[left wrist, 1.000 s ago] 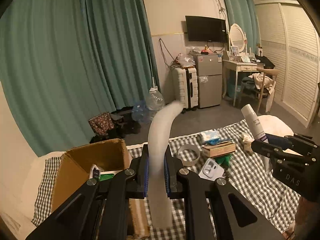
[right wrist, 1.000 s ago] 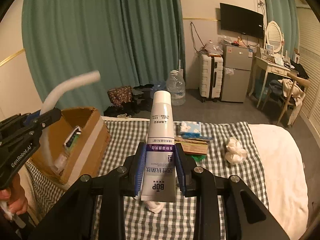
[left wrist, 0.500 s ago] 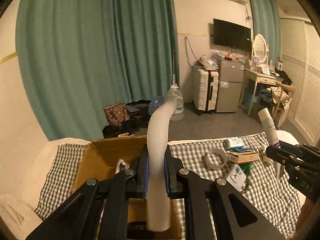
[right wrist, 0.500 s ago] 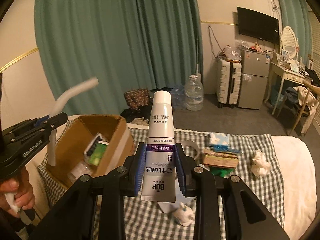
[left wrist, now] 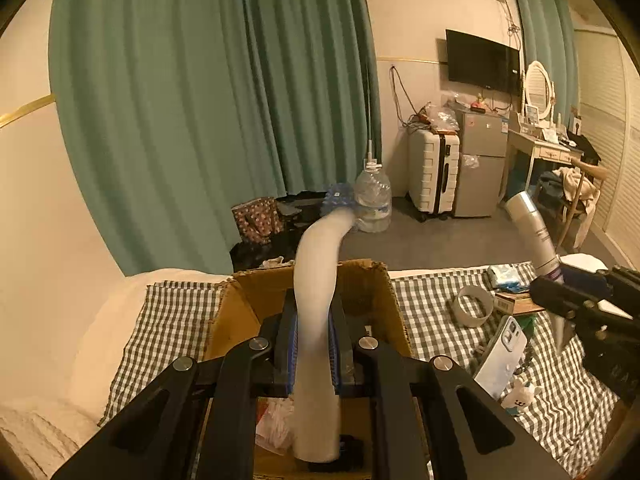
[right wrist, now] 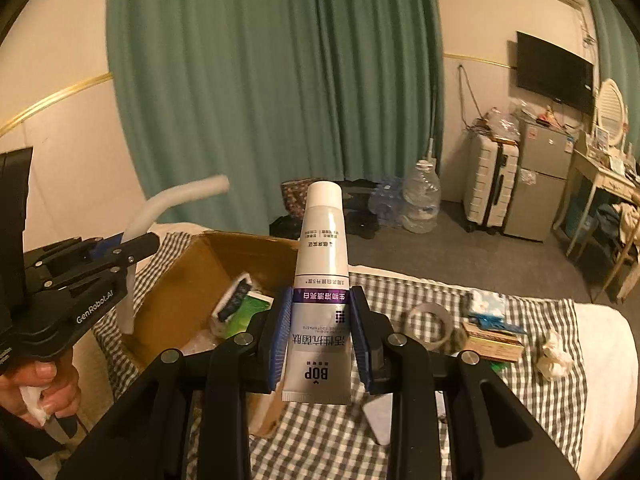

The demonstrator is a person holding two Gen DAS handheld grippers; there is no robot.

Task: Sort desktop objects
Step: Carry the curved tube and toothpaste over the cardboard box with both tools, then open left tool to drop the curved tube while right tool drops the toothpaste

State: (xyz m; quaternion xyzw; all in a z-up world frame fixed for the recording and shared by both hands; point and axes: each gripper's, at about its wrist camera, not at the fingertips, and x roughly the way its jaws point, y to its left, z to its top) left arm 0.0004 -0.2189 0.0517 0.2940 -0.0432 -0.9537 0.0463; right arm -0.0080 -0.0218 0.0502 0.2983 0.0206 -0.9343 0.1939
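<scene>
- Since the earlier frames, the left gripper (left wrist: pixel 313 354) had been carried from above the checked cloth to a place over the open brown cardboard box (left wrist: pixel 384 280), and the box had been brought nearer in the right wrist view as well.
- The long, bent white foam tube (left wrist: pixel 316 280) was pinched between the blue-padded jaws of the left gripper; its upper part was curved forward beyond the jaws, and its lower end was hung below them, inside the box mouth.
- The white toothpaste tube with a purple band (right wrist: pixel 322 300) was clamped between the jaws of the right gripper (right wrist: pixel 320 340), cap pointing up and away from the jaws, crimped end below them.
- Beyond the left jaw of the right gripper, the box was seen to hold a green packet (right wrist: pixel 248 312) and other small items.
- To the right of the right gripper's jaws, on the green-and-white checked cloth (right wrist: pixel 540 400), a roll of clear tape (right wrist: pixel 430 322), a flat brown box (right wrist: pixel 494 342) and a crumpled white tissue (right wrist: pixel 554 356) were laid.
- A white phone (left wrist: pixel 502 354) was seen on the cloth to the right of the left gripper's jaws.
</scene>
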